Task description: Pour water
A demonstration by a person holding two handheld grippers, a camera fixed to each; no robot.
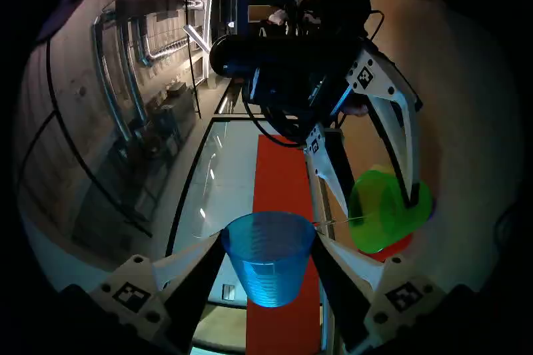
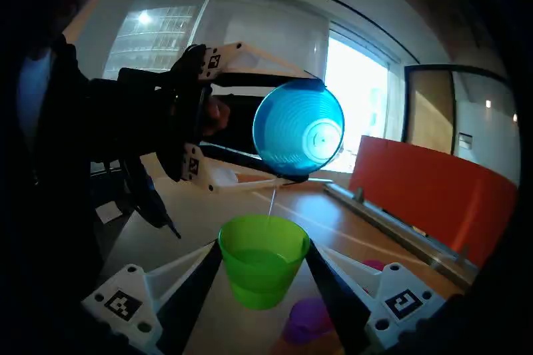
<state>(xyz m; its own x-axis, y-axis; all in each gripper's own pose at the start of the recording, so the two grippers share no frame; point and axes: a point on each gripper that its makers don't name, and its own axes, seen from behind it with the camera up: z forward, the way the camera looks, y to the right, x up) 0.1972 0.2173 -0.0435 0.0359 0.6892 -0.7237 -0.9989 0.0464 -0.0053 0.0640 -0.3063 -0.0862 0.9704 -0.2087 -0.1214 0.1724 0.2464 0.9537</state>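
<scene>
Left gripper [image 1: 268, 243]: I am seeing it pinching the blue cup [image 1: 268, 267], both fingers narrow on its walls. Right gripper [image 2: 264, 252]: clamping the green cup [image 2: 263, 262] the same way, upright and part full. The right gripper view is giving me the blue cup tipped on its side just above the green one, with a thin stream of water [image 2: 272, 203] falling in, and a purple cup [image 2: 310, 318] lying on the table [image 2: 346, 218]. The left gripper view is giving me a red panel [image 1: 283, 175] behind the blue cup.
</scene>
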